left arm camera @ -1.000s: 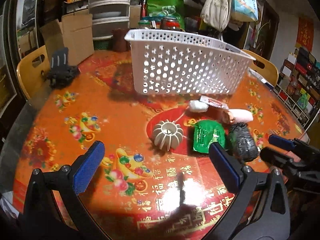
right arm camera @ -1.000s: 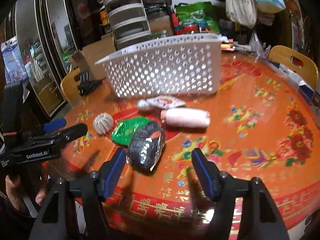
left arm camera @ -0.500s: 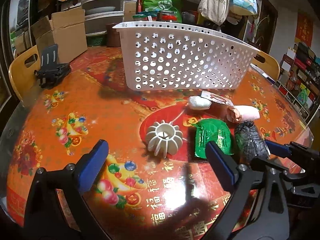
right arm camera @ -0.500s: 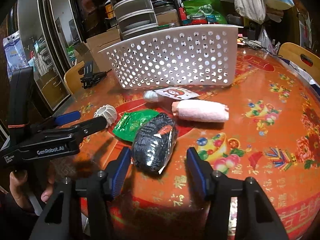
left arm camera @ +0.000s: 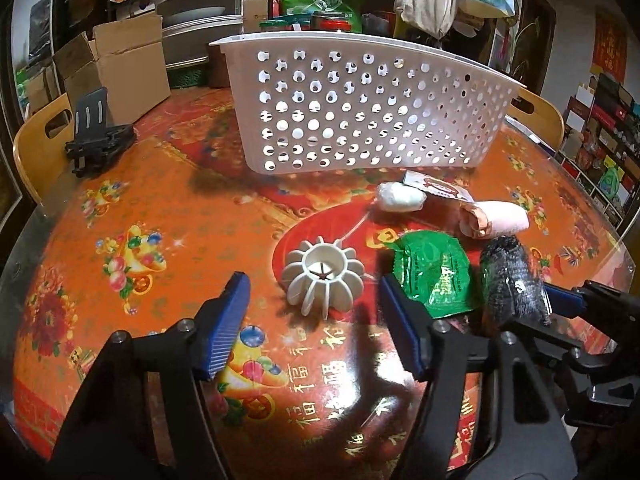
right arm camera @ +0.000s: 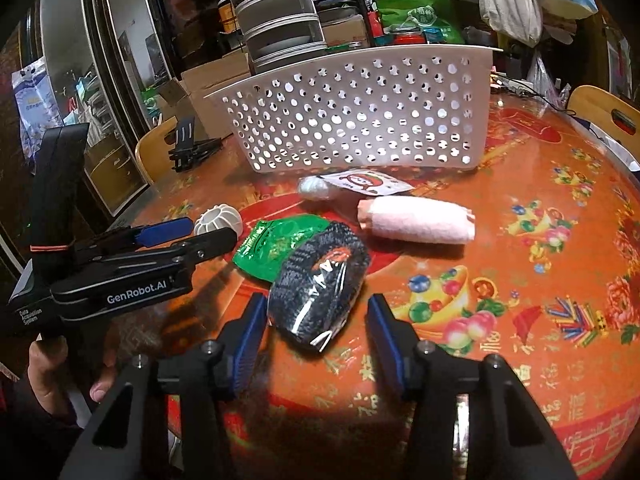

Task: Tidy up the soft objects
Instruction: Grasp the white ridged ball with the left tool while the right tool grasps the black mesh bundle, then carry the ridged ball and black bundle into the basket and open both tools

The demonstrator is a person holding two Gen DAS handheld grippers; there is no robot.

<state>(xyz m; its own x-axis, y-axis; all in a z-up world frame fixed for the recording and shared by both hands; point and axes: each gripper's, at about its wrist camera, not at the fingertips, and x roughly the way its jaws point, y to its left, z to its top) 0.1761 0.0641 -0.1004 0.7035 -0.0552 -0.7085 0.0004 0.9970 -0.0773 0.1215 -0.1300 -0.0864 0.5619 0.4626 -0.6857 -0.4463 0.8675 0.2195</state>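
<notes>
A white ribbed ball (left arm camera: 323, 278) lies on the orange tablecloth just ahead of my left gripper (left arm camera: 314, 322). Its jaws are closing and the blue pads stand clear of the ball on both sides. In the right wrist view a black knitted bundle in clear wrap (right arm camera: 320, 280) has its near end between the pads of my right gripper (right arm camera: 318, 332). Those jaws are closing too, with a thin gap left on each side. A green packet (left arm camera: 432, 276), a pink rolled towel (right arm camera: 420, 220) and a small white bundle (left arm camera: 400, 198) lie nearby. A white perforated basket (left arm camera: 360, 120) stands behind them.
A cartoon-printed packet (right arm camera: 368, 182) lies in front of the basket. A black folded stand (left arm camera: 96, 140) sits at the table's left. Wooden chairs (left arm camera: 36, 140) and cardboard boxes (left arm camera: 120, 64) ring the round table. A person's hand (right arm camera: 48, 364) holds the left gripper.
Both grippers have come lower and nearer to the objects. The left jaws have narrowed a lot towards the white ball. The right jaws have drawn in around the black bundle.
</notes>
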